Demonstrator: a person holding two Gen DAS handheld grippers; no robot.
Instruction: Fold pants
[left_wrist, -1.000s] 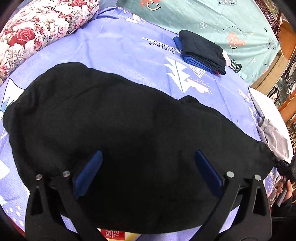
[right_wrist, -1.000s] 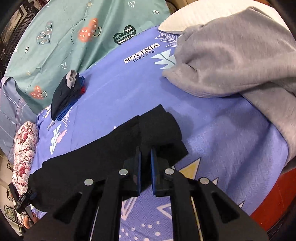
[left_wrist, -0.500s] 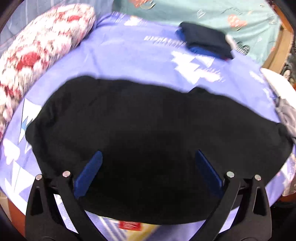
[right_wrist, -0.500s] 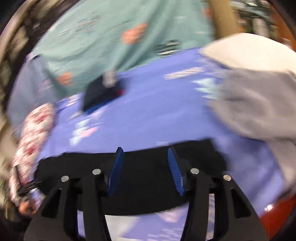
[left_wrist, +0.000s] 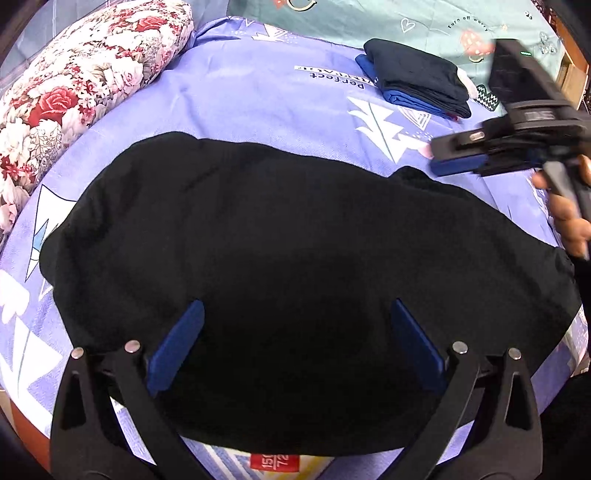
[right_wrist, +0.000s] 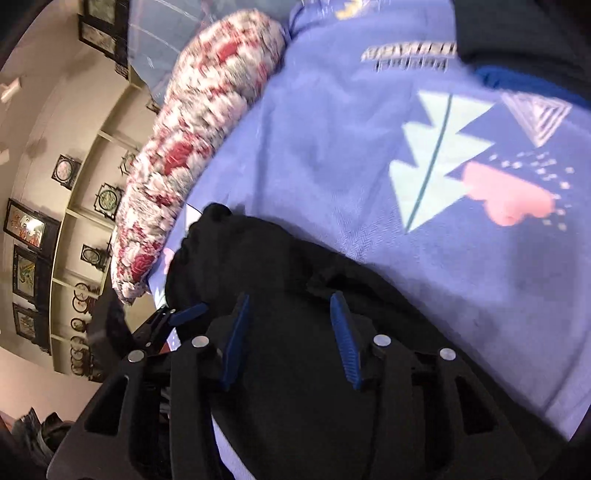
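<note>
- The black pants (left_wrist: 295, 258) lie spread across the near half of a lavender printed bedsheet (left_wrist: 258, 96), already doubled into a broad dark mass whose near edge hangs close to the bed's front edge
- The left wrist view takes in the whole garment; the right wrist view shows only one end of it (right_wrist: 258, 258), bunched and wrinkled, with the fabric running under that claw
- The left gripper (left_wrist: 295, 343) hovers over the near part of the pants with its blue pads (left_wrist: 177, 343) spread wide and nothing between them
- The right gripper (right_wrist: 291, 332) is also parted, less widely, and holds nothing; its blue pads (right_wrist: 343, 339) sit over the black cloth, though whether they touch it is unclear
- From the left wrist view the right gripper (left_wrist: 461, 162) shows side-on at the far right, above the sheet just beyond the pants' far edge, with the person's right hand (left_wrist: 569, 218) on its handle
- From the right wrist view one blue tip of the left gripper (right_wrist: 188, 314) peeks out at the left, beside the pants
- A floral pillow (left_wrist: 74, 92) lies along the far left of the bed, well apart from the pants; it appears blurred in the right wrist view (right_wrist: 192, 140)
- A folded stack of dark and blue clothes (left_wrist: 417, 77) rests on the sheet at the far right, near a teal patterned cover (left_wrist: 424, 22)
- Only the right wrist view shows a cream wall with framed pictures (right_wrist: 33, 229) at the left
- That view is motion-blurred, and the folded stack is cut off at its upper right edge
</note>
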